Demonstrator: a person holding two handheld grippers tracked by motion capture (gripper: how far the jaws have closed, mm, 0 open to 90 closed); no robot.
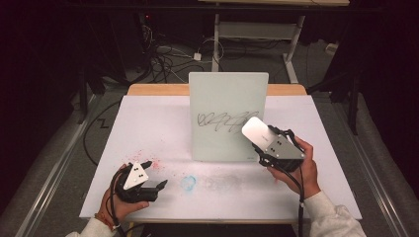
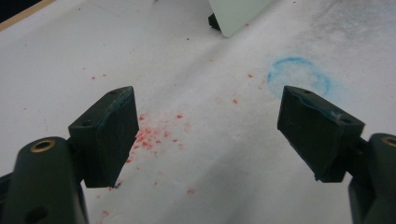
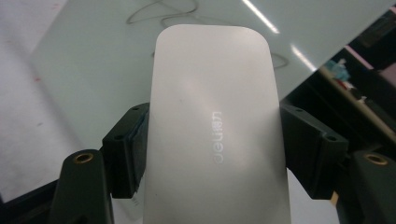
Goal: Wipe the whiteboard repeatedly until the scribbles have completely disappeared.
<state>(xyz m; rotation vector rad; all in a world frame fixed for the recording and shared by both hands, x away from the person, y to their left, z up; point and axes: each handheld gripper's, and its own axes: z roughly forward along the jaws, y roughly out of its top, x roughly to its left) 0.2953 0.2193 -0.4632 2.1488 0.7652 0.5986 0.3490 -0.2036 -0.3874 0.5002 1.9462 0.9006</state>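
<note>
A white board stands upright at the middle of the table, with a black scribble across it. My right gripper is shut on a white, rounded eraser and holds it against the right end of the scribble. In the right gripper view the eraser sits between both jaws, with the board behind it. My left gripper rests low at the table's front left. It stands open with nothing between its fingers, as the left gripper view shows.
White paper covers the table. Red specks lie under the left gripper and a faint blue ring marks the paper to its right. The board's lower corner sits beyond. Cables and table legs lie on the floor behind.
</note>
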